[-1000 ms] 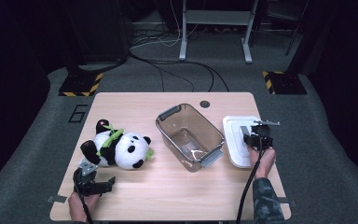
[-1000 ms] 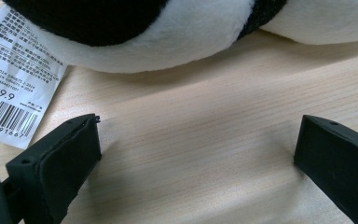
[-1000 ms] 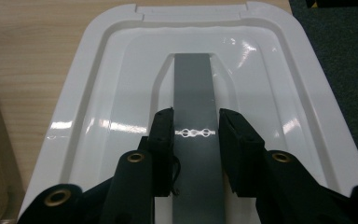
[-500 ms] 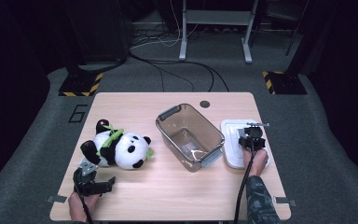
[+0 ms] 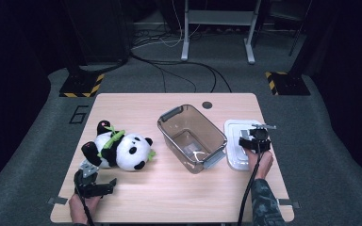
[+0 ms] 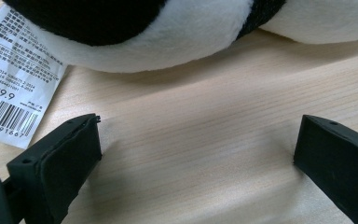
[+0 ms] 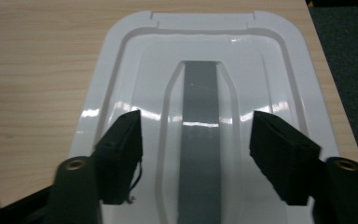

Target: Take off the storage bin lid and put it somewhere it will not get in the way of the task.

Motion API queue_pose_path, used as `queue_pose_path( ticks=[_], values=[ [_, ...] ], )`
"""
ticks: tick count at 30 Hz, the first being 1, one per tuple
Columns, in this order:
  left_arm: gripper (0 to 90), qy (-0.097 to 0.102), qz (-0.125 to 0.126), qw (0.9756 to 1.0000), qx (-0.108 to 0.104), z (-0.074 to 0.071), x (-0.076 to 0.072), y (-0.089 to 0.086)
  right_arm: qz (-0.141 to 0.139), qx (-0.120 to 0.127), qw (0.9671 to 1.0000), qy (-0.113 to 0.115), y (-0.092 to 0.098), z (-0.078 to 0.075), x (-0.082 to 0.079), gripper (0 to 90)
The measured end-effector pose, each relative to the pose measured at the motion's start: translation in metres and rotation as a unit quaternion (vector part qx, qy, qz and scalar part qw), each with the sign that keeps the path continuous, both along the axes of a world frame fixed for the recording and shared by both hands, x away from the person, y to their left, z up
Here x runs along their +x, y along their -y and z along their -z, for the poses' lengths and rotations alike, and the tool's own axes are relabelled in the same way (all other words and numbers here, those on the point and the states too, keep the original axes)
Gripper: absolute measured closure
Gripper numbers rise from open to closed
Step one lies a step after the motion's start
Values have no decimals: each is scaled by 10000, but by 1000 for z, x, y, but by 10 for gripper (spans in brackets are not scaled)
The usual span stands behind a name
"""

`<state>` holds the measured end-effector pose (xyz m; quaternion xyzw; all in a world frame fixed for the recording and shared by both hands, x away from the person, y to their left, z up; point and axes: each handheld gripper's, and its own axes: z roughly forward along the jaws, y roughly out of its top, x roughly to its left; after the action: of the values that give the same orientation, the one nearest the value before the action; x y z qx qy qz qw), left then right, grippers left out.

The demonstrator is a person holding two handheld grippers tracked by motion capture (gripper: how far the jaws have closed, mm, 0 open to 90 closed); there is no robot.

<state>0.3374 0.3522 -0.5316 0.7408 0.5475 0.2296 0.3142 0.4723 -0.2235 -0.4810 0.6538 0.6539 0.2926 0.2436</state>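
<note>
1. The right tongs (image 5: 257,136) hang over the white lid (image 5: 236,155), which lies flat near the right edge of the table (image 5: 169,197), just beside the clear bin (image 5: 192,136). Their jaws have just been opening and now straddle the lid's grey handle strip (image 7: 200,140) with nothing pinched between them.
2. The left tongs (image 5: 94,184) sit near the front left corner, spread wide and released, the plush panda (image 5: 120,150) and its paper tag (image 6: 14,88) just ahead of them.
3. I'd worry about the lid: it is glossy and low, so if the jaws close on the shallow ridge around the strip they may slide off, or tip the lid up on one edge.
4. The lid reaches close to the table's right edge; a sideways shove could push it over.
5. Lifted off-centre, it may swing and knock the bin's rim.
</note>
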Motion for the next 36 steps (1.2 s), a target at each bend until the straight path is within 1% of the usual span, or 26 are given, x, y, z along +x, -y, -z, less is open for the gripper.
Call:
queue_pose_path(
  ticks=[1,2,3,6,7,8,9,10,11,12,13,14,16,17,18,20,21,25,26,29,30,31,32,33,34,36],
  values=[
    [0,0,0,10000,0,0,0,0,0,0,10000,0,0,0,0,277],
    [0,-1,0,10000,1,0,0,0,-135,66,9999,81,2,-4,-7,190],
    [0,-1,0,10000,1,0,0,0,-169,111,9997,132,2,-6,-11,170],
    [0,2,19,10000,25,0,0,0,-397,168,9988,235,2,-12,-23,112],
    [0,2,19,10000,25,0,0,0,-397,168,9988,235,2,-12,-23,112],
    [0,1,20,10000,26,0,0,0,-535,197,9980,271,0,-17,-30,60],
    [0,1,20,10000,26,0,0,0,-535,197,9980,271,0,-17,-30,60],
    [0,-2,21,10000,28,0,0,0,-678,194,9970,318,-2,-20,-37,32],
    [0,-2,21,10000,28,0,0,0,-678,194,9970,318,-2,-20,-37,32],
    [0,2,22,10000,27,0,0,0,-799,190,9959,383,-6,-24,-45,16],
    [0,-3,21,10000,28,0,0,0,-855,188,9954,385,-8,-26,-48,0],
    [0,0,22,10000,26,0,0,0,-911,204,9948,418,-10,-28,-52,0],
    [0,-3,22,10000,30,0,0,0,-1016,160,9937,444,-15,-30,-60,0],
    [0,-2,22,10000,29,0,0,0,-1016,160,9937,444,-15,-30,-60,0],
    [0,0,23,10000,28,0,0,0,-1094,111,9928,467,-18,-31,-68,0],
    [0,1,22,10000,26,0,0,0,-1145,91,9922,483,-21,-30,-74,0],
    [0,1,22,10000,26,0,0,0,-1145,91,9922,483,-21,-30,-74,0],
    [0,-2,23,10000,28,0,0,0,-1244,108,9909,511,-26,-26,-87,0],
    [0,-4,24,10000,30,0,0,0,-1306,129,9900,511,-31,-22,-95,0],
    [0,-2,23,10000,27,0,0,0,-1439,91,9882,509,-41,-13,-107,0],
    [0,-2,23,10000,27,0,0,0,-1494,97,9875,502,-44,-10,-111,0],
    [0,-2,23,10000,27,0,0,0,-1494,97,9875,502,-44,-10,-111,0],
    [0,1,23,10000,27,0,0,0,-1572,95,9861,528,-50,-2,-117,0],
    [0,1,23,10000,27,0,0,0,-1572,95,9861,528,-50,-2,-117,0],
    [0,-14,31,10000,30,0,0,-1,-1573,96,9860,546,-55,6,-123,0],
    [0,10,26,10000,22,0,0,0,-1625,124,9852,536,-59,13,-127,0]
  ],
)
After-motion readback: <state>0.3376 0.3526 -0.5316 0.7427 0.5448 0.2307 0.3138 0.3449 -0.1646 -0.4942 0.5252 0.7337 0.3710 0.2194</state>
